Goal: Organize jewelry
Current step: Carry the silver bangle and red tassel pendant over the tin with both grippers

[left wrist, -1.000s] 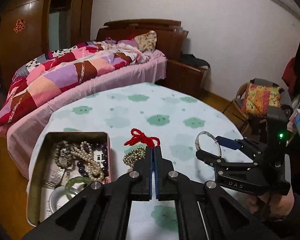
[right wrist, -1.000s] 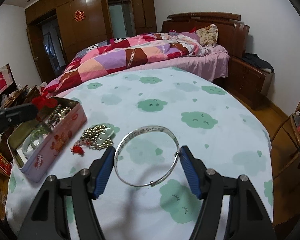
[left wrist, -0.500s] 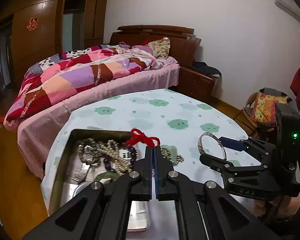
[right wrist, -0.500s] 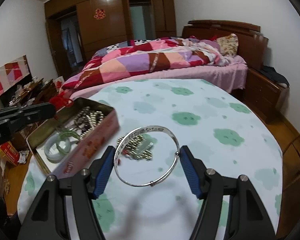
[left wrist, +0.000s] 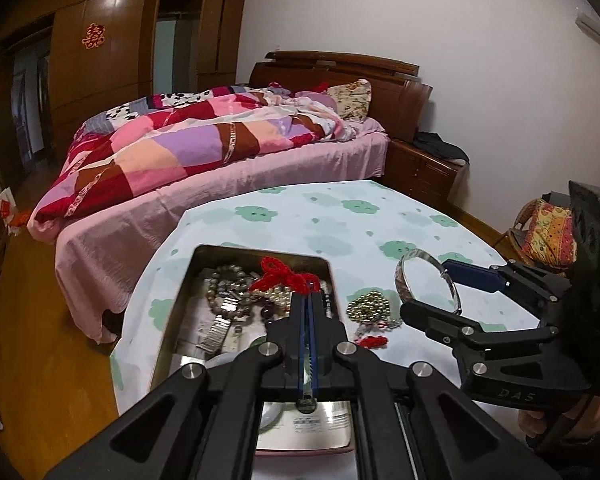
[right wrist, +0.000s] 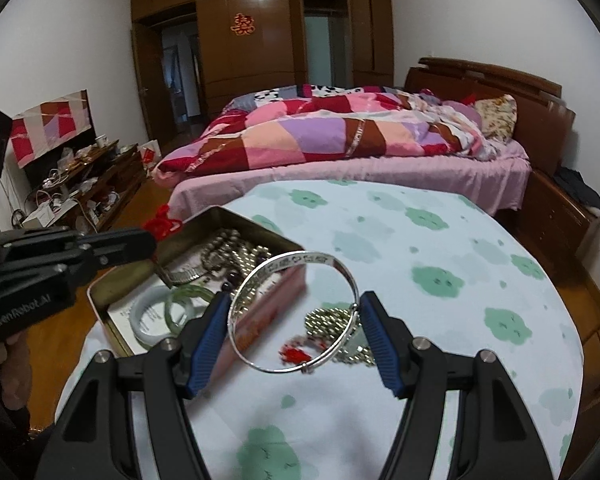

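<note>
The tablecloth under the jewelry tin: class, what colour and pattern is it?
The tablecloth is pale blue-white with green cloud shapes, clearest in the right wrist view.

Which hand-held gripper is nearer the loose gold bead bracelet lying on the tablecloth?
Right. The right hand-held gripper, clamping the silver bangle, hovers just above the gold bead bracelet. The left hand-held gripper is off to the side, over the jewelry tin.
</note>
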`<state>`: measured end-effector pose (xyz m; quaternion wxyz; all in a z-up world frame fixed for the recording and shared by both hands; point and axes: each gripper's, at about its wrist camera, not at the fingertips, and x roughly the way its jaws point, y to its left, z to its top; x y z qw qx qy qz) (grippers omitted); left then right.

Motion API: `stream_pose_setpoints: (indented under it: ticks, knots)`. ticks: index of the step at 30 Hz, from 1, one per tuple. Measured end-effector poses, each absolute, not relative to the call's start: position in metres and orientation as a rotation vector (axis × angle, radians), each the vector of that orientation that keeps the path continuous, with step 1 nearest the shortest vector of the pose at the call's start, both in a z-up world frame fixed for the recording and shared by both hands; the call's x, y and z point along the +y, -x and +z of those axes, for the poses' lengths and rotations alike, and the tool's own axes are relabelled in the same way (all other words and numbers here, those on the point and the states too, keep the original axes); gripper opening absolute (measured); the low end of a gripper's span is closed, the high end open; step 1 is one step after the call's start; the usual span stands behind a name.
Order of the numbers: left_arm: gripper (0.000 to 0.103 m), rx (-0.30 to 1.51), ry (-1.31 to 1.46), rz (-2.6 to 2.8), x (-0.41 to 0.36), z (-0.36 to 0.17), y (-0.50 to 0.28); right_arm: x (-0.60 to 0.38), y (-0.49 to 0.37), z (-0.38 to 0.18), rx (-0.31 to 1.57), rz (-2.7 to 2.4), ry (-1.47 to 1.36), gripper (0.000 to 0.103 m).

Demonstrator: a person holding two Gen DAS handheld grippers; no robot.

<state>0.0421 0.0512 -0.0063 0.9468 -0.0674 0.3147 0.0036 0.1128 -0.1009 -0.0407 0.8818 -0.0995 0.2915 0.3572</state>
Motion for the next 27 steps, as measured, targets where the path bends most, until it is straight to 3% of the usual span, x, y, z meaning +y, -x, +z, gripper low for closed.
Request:
stream_pose_setpoints:
  ticks: [27]
  knots:
    - [0.0, 0.714, 0.155, 0.12, 0.098, -0.042, -0.052, -0.029, -0.113, -0.05, 0.585, 0.863, 0.3, 0.068]
